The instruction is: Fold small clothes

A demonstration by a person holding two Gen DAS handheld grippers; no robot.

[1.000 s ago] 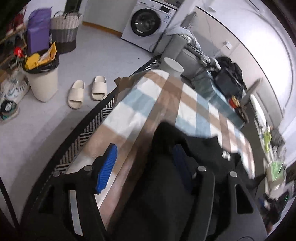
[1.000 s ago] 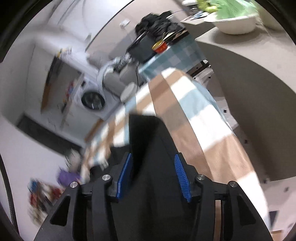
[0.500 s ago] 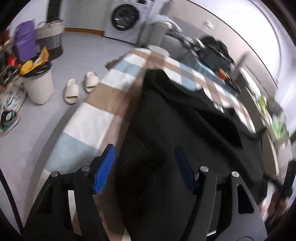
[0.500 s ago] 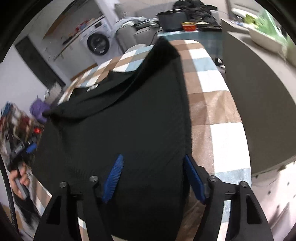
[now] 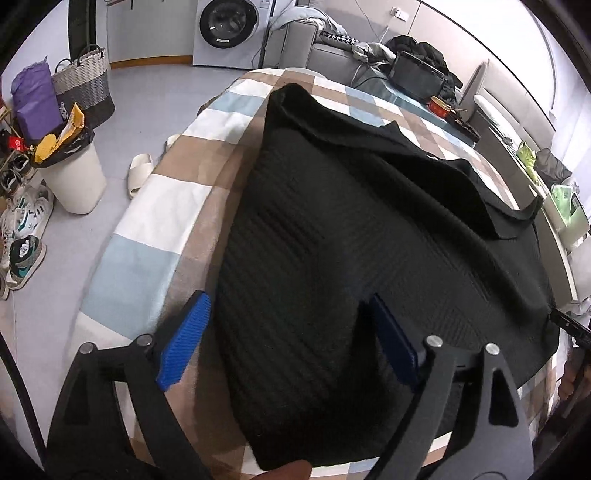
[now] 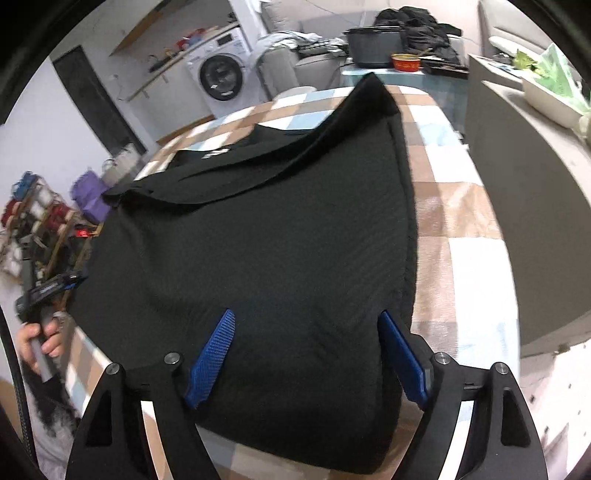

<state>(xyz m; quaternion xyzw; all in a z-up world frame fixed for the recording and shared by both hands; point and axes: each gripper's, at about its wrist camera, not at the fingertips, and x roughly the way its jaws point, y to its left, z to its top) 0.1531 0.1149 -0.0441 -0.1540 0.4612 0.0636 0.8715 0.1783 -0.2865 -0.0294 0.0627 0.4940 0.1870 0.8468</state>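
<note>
A black ribbed garment [image 5: 351, 236] lies spread flat on a table covered with a checked brown, white and blue cloth [image 5: 162, 218]; its far part is folded over toward me. It also fills the right wrist view [image 6: 273, 240]. My left gripper [image 5: 291, 336] is open above the garment's near left edge, holding nothing. My right gripper [image 6: 306, 350] is open above the near right edge, holding nothing. The left gripper and the hand on it show at the left of the right wrist view [image 6: 48, 291].
A white bin [image 5: 74, 173], slippers [image 5: 138, 177], shoes [image 5: 26, 251] and a basket [image 5: 83, 88] stand on the floor left of the table. A washing machine [image 5: 229, 29] is at the back. A pot [image 6: 373, 50] and red bowl [image 6: 406, 61] sit beyond the table; a grey counter [image 6: 535, 177] is right.
Both grippers have pulled back toward the near edge and opened wider. The garment, held up and bunched a second ago, now lies spread flat on the cloth.
</note>
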